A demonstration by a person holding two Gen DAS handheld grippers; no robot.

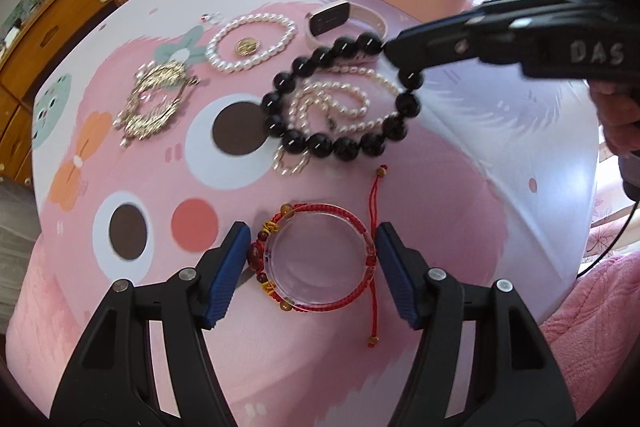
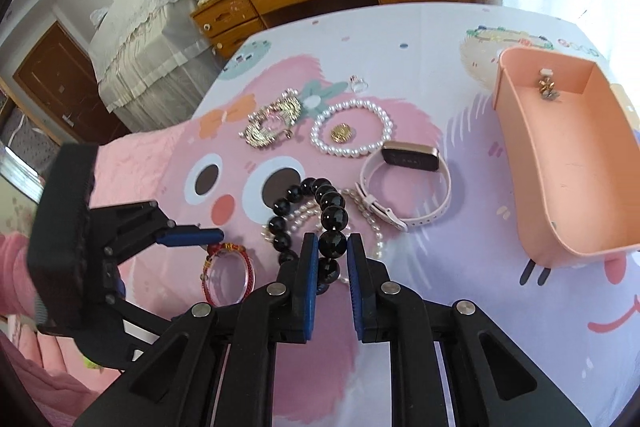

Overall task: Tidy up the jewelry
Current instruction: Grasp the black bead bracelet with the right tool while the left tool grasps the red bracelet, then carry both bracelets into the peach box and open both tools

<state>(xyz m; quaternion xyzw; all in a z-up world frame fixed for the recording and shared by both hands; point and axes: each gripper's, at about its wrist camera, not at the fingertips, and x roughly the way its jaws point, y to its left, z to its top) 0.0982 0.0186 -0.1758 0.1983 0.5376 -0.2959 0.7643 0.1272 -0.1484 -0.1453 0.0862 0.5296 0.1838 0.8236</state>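
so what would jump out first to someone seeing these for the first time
The black bead bracelet, pinched in the right claw above a pearl strand, draws the eye first. Next comes the open left claw flanking a red cord bracelet and clear bangle. The peach tray stands at the far right, nearly bare.

Black bead bracelet (image 2: pixel 326 217) is hanging pinched in right hand-held gripper (image 2: pixel 333 247) above a pearl necklace (image 1: pixel 340 99). Red cord bracelet (image 1: pixel 316 259) is lying flat around a clear disc; pink box (image 2: pixel 560 163) is sitting open.
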